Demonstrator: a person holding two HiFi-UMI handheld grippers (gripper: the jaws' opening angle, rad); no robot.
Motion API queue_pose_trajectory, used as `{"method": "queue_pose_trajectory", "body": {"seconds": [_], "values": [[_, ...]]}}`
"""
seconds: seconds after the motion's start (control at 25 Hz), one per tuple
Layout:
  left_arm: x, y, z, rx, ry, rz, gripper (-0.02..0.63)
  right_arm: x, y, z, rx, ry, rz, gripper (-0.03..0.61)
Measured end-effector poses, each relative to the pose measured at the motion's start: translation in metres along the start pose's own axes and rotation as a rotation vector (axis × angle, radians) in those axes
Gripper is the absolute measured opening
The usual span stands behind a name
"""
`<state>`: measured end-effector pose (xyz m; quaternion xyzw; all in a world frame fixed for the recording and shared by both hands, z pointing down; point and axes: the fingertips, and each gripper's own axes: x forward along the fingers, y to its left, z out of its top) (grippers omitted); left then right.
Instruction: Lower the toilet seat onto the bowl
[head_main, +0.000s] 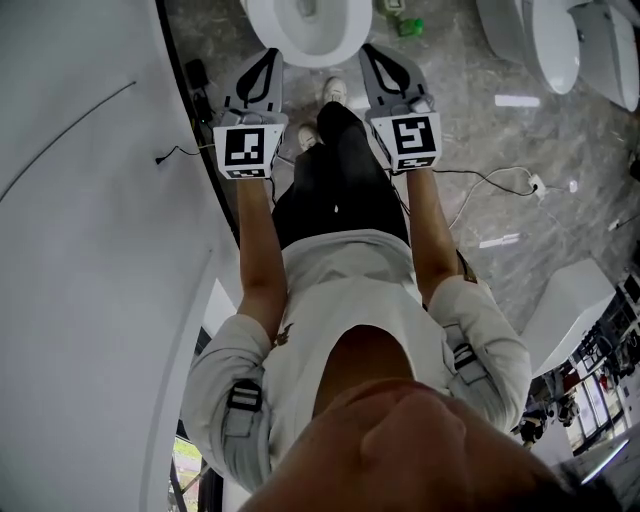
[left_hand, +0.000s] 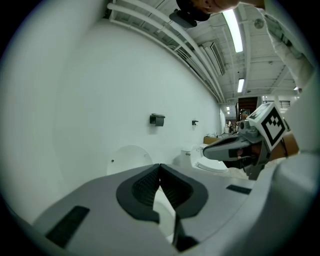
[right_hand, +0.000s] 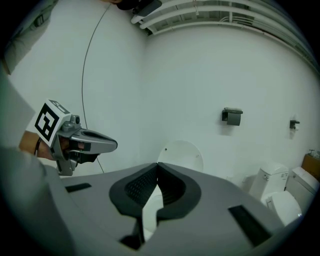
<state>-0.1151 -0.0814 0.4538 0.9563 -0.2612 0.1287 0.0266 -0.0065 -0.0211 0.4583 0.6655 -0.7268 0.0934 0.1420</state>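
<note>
A white toilet (head_main: 300, 35) stands at the top of the head view, its oval ring seen from above; I cannot tell seat from rim there. Its round white lid (left_hand: 131, 159) (right_hand: 182, 155) stands upright against the wall. My left gripper (head_main: 270, 56) (left_hand: 160, 167) hangs just short of the toilet's left side, shut and empty. On the other side my right gripper (head_main: 372, 50) (right_hand: 158, 166) is level with it, also shut with nothing in it. Each gripper shows in the other's view, the right gripper (left_hand: 235, 150) and the left gripper (right_hand: 87, 145).
A curved white wall (head_main: 90, 200) runs close on the left. More white toilets (head_main: 555, 40) (left_hand: 212, 162) (right_hand: 280, 200) stand to the right. A cable (head_main: 490, 185) lies on the grey marbled floor. A small dark fixture (left_hand: 157, 119) (right_hand: 232, 116) hangs on the wall. A green object (head_main: 408, 26) lies beside the toilet.
</note>
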Motion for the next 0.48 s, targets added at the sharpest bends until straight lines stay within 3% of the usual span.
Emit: {"method": "queue_pose_trajectory", "body": {"seconds": [0.48], "values": [[-0.003,0.006,0.017,-0.002,-0.011,0.012,0.023,0.004,0.003,0.029,-0.011,-0.026,0.012,0.020]]}}
